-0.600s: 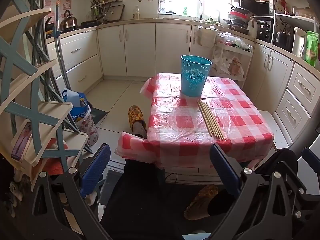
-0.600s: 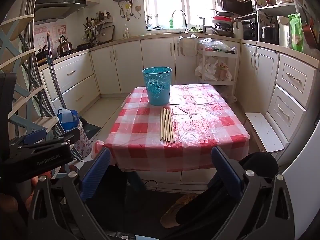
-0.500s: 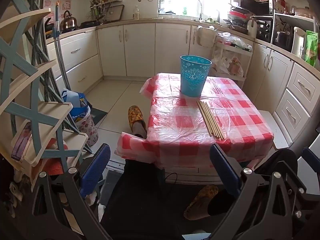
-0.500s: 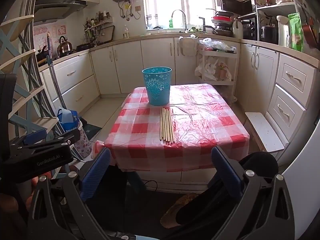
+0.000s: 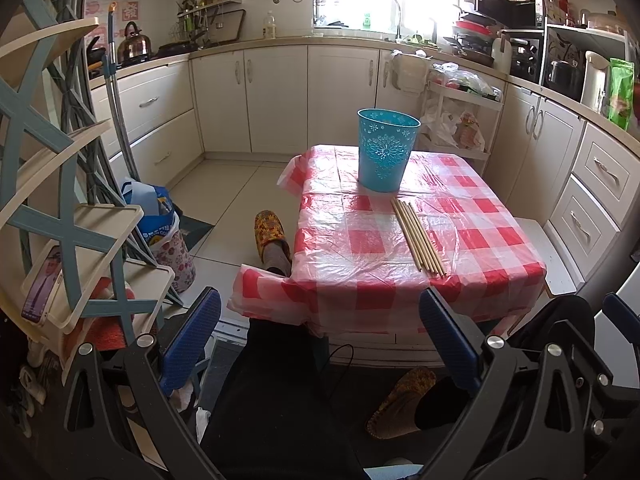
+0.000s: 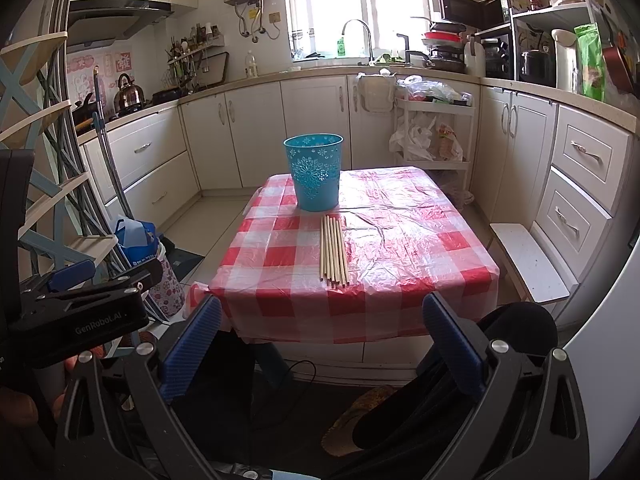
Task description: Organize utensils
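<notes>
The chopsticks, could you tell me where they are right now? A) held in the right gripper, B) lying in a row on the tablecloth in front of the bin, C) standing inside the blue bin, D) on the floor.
B: the chopsticks lie side by side on the checked tablecloth, just in front of the blue bin.

Both wrist cameras sit low, short of the near edge of the counter [image 5: 360,240], and look forward across it toward the far window. The left view stands further left and angles rightward; the right view [image 6: 280,248] faces it nearly square. Both take in the bucket [image 5: 386,150] [image 6: 316,176], the sticks [image 5: 418,240] [image 6: 333,250] and the far cabinets.
</notes>
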`<state>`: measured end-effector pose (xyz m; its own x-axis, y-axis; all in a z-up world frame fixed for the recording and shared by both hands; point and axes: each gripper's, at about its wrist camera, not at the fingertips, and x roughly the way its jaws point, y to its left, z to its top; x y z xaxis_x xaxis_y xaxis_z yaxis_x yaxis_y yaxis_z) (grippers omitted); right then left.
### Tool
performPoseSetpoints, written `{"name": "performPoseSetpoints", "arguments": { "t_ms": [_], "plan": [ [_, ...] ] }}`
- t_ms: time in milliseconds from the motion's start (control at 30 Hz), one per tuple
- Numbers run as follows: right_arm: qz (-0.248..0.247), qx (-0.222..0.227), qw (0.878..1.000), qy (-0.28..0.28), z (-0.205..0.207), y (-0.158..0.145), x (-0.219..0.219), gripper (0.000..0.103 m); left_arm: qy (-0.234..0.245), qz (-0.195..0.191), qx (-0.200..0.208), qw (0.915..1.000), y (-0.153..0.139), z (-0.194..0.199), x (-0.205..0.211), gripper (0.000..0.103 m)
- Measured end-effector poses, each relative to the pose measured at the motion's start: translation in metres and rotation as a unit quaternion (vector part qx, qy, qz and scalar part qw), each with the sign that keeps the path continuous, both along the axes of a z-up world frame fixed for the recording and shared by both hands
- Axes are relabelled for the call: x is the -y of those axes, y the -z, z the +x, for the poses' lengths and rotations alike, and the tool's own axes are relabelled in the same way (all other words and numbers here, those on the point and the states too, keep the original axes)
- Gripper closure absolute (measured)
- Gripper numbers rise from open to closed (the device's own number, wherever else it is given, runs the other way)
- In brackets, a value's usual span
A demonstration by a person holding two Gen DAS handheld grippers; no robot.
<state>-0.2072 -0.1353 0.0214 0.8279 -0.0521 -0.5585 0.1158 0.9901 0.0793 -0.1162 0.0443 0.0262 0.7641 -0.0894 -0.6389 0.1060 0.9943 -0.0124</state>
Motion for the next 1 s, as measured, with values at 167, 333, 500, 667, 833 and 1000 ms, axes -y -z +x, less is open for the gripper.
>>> {"name": "performPoseSetpoints", "arguments": {
  "t_ms": [167, 333, 500, 667, 833, 1000],
  "plan": [
    [0.0, -0.001, 1.0, 0.0, 0.0002, -0.0001, 0.0006, 0.006, -0.001, 0.0, 0.001, 1.0, 0.0001, -0.0009, 0.0014, 0.008],
    [0.0, 0.0, 1.0, 0.0, -0.0002, 0.0004, 0.0011, 0.006, -0.001, 0.0, 0.001, 1.0, 0.0002, -0.0013, 0.0021, 0.008],
    [0.0, 0.0, 1.0, 0.0, -0.0002, 0.0003, 0.0014, 0.006, -0.002, 0.0, 0.001, 1.0, 0.0003, -0.0014, 0.0021, 0.008],
    [0.0, 0.0, 1.0, 0.0, -0.0004, 0.0002, 0.0013, 0.006, -0.002, 0.0, 0.001, 1.0, 0.0002, -0.0015, 0.0023, 0.008],
    [0.0, 0.0, 1.0, 0.0, -0.0004, -0.0001, 0.0018, 0.006, -0.002, 0.0, 0.001, 1.0, 0.0001, -0.0016, 0.0025, 0.008],
    [0.001, 0.0, 1.0, 0.0, -0.0007, 0.0004, 0.0021, 0.006, 0.002, 0.001, 0.001, 1.0, 0.0023, -0.0039, 0.0076, 0.008]
  ]
}}
